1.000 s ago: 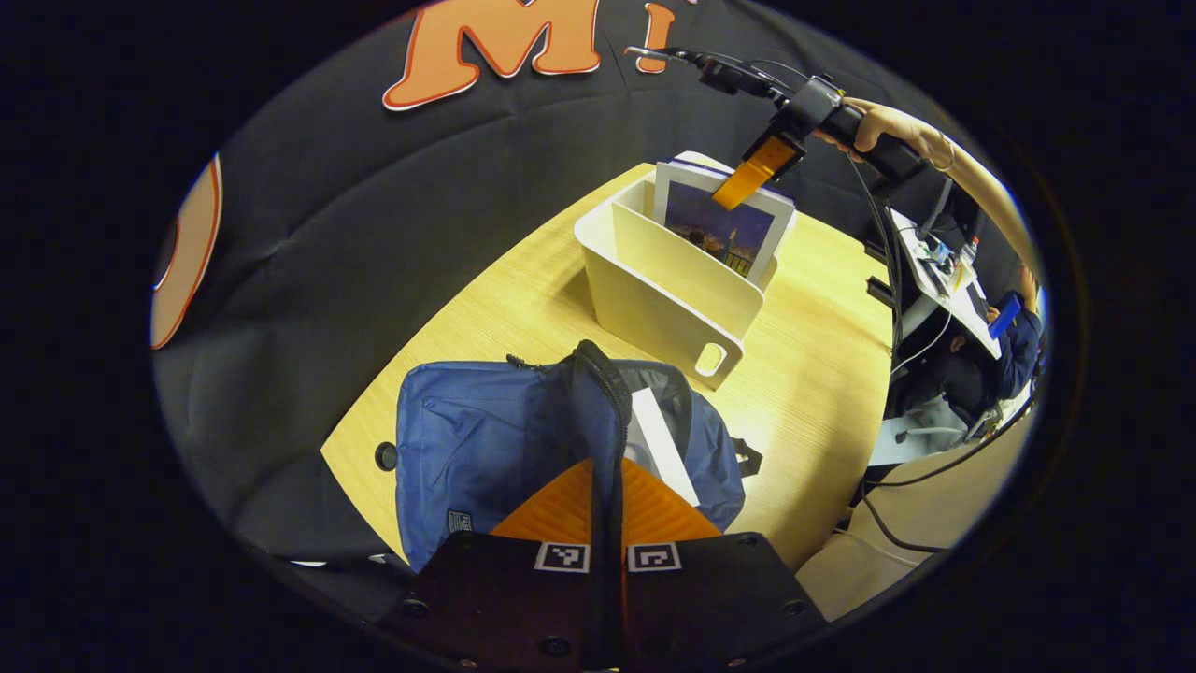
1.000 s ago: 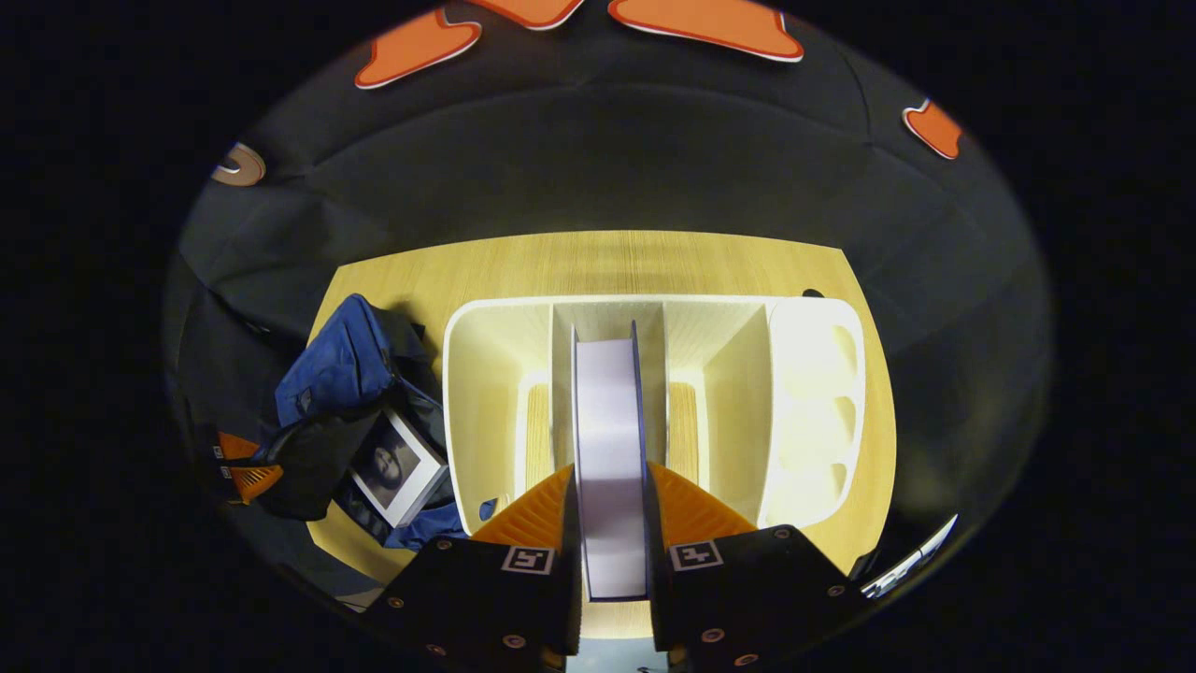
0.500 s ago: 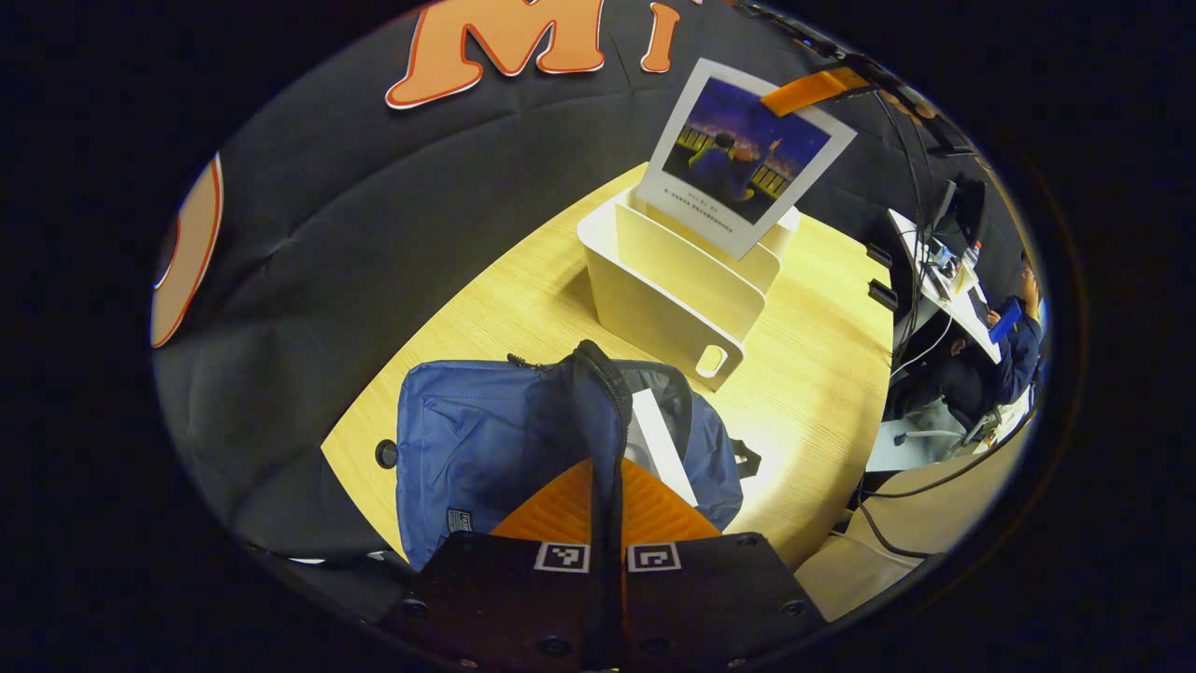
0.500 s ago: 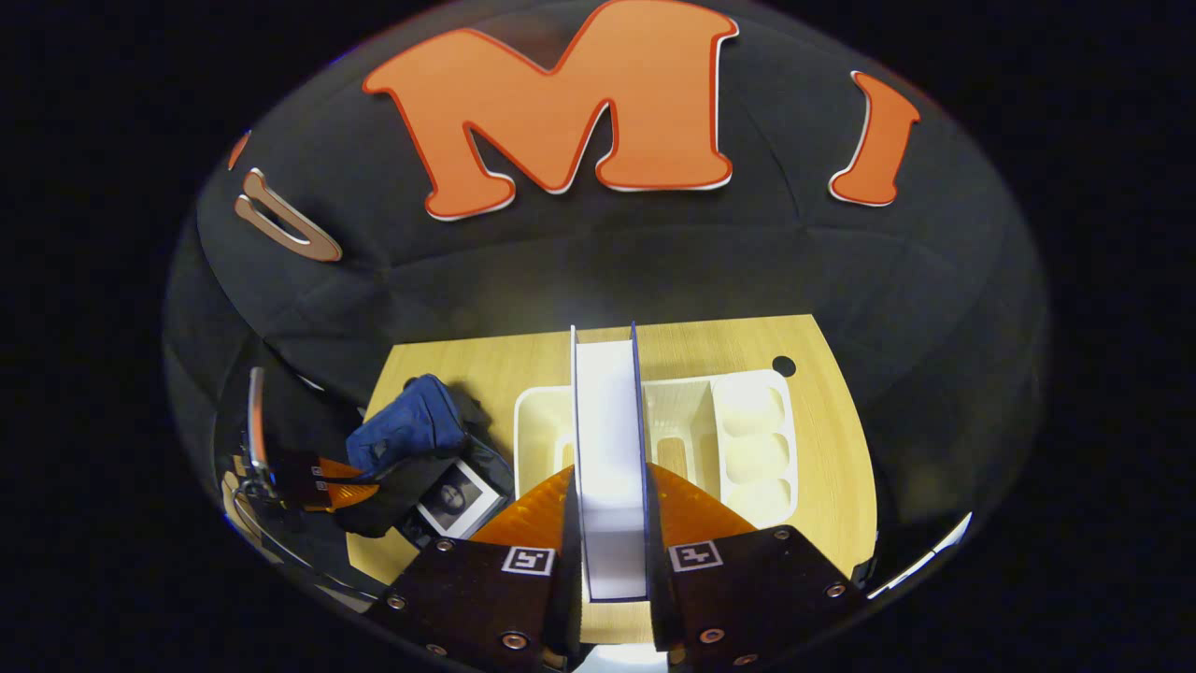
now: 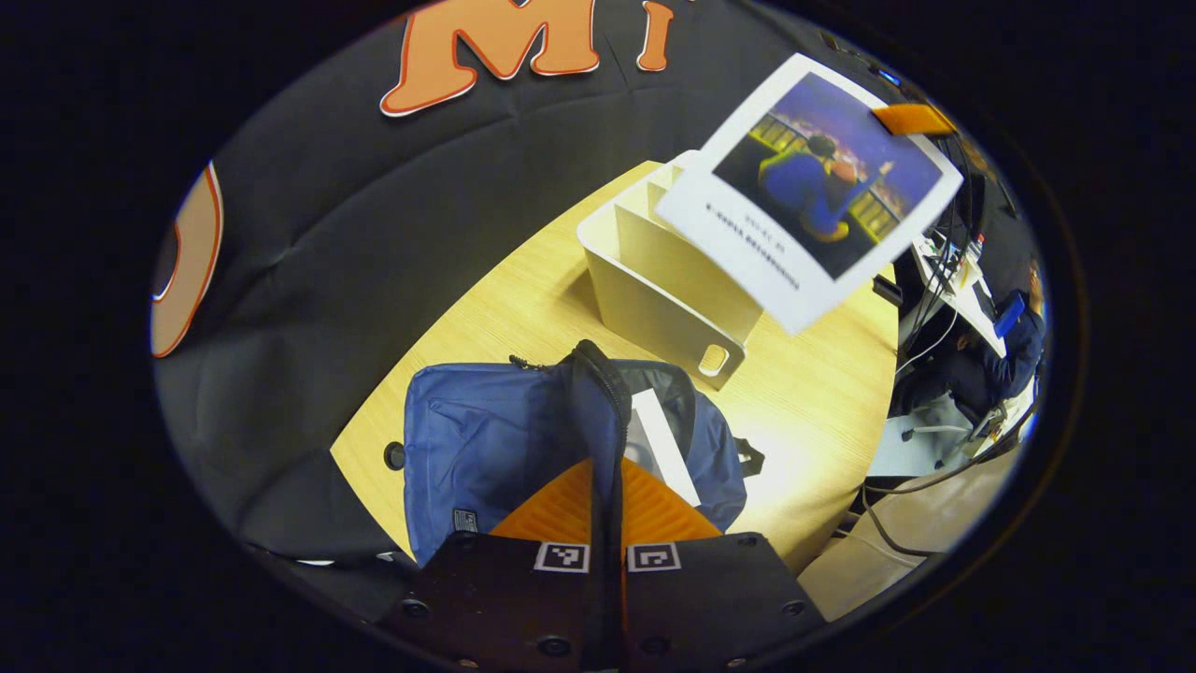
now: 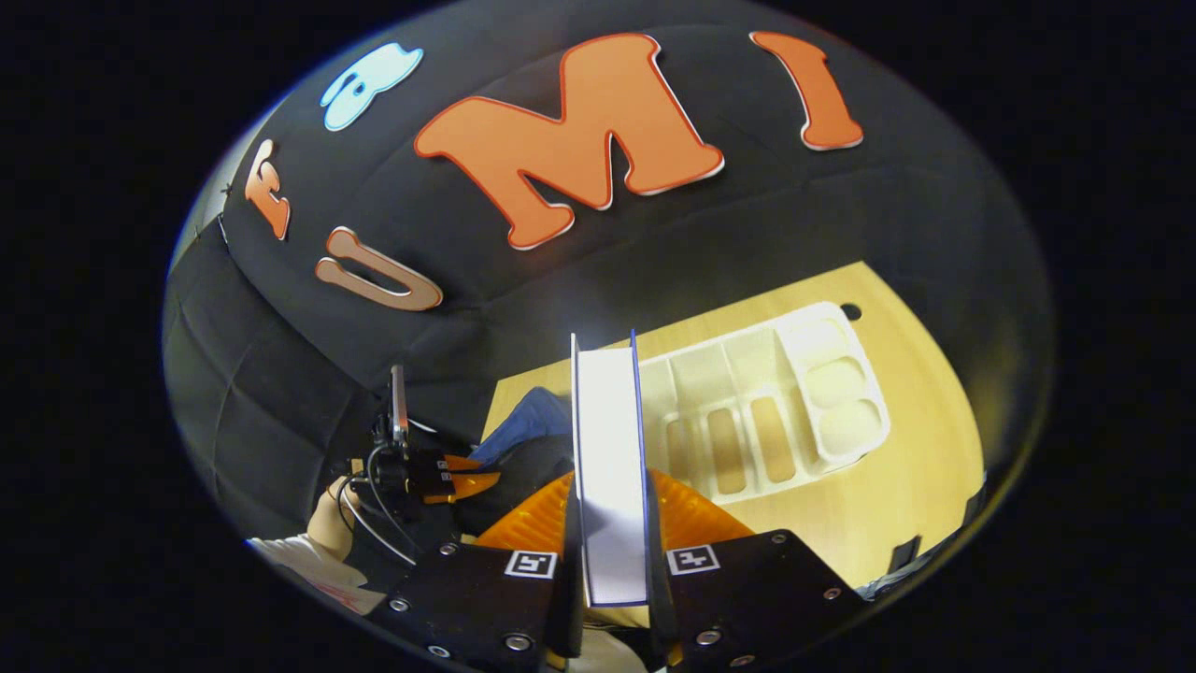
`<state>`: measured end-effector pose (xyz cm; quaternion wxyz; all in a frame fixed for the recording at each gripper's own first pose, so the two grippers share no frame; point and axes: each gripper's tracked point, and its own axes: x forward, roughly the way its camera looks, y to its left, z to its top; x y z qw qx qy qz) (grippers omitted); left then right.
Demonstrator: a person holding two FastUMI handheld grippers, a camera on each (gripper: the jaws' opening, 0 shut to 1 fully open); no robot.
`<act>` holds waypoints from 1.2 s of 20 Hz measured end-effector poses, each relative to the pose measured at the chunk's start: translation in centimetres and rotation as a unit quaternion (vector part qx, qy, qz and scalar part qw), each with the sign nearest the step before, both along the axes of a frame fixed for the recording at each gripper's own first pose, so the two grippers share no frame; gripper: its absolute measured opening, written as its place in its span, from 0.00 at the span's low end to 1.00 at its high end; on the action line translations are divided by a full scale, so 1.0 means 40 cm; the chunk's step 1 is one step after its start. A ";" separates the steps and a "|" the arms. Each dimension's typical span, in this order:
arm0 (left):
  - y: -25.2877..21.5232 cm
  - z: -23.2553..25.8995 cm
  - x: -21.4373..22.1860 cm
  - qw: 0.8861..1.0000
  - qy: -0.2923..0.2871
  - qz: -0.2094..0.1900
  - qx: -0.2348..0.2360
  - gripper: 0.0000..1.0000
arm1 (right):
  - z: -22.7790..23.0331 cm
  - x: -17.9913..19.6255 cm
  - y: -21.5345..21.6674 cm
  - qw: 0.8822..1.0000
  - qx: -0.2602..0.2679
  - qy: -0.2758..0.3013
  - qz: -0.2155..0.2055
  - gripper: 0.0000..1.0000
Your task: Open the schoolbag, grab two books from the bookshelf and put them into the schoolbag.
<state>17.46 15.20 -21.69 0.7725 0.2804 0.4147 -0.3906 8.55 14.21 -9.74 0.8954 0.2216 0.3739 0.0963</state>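
Carrying the second book (image 6: 609,467), pinched between the right gripper (image 6: 609,523) fingers at the frame's centre, calls for lowering it edge-first into the schoolbag (image 5: 486,449), whose rim the left gripper (image 5: 607,505) clamps open.
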 end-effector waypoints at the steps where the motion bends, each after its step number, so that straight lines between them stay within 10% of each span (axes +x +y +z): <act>1: 0.000 0.000 -0.003 1.000 -0.004 -0.004 0.005 0.01 | -0.064 -0.008 0.035 0.999 0.038 0.017 -0.001 0.28; 9: -0.021 0.026 -0.014 0.999 -0.017 -0.026 0.023 0.01 | -0.395 0.034 0.254 0.977 0.205 0.054 -0.022 0.28; 18: -0.054 0.037 -0.022 0.999 -0.022 -0.034 0.032 0.01 | -0.519 0.156 0.396 0.956 0.282 0.022 -0.080 0.28; 24: -0.091 0.037 -0.036 0.999 -0.020 -0.044 0.024 0.01 | -0.523 0.194 0.477 0.962 0.260 -0.002 -0.089 0.28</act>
